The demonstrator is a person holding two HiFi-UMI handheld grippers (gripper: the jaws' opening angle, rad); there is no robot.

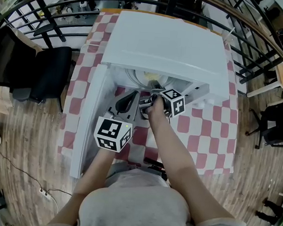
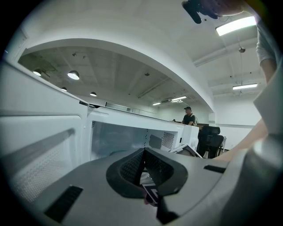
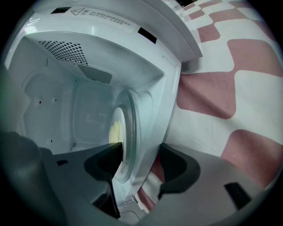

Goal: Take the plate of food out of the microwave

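Observation:
The white microwave (image 1: 170,44) stands on the checkered table with its door (image 1: 90,116) swung open to the left. Inside, a white plate (image 1: 143,77) with yellow food (image 1: 152,76) shows just under the top edge. My right gripper (image 1: 153,87) reaches into the opening. In the right gripper view the right gripper (image 3: 139,161) is open, and the plate's rim (image 3: 128,132) lies between its pads without either pad pressing on it; the food (image 3: 115,130) lies beyond. My left gripper (image 1: 125,101) hangs lower, beside the door, and in the left gripper view the left gripper (image 2: 143,165) is shut and empty.
A red-and-white checkered cloth (image 1: 205,134) covers the table. To the left stands a black chair (image 1: 47,74), to the right another chair (image 1: 276,122), and a black railing (image 1: 62,3) runs behind. A person (image 2: 189,115) stands far off.

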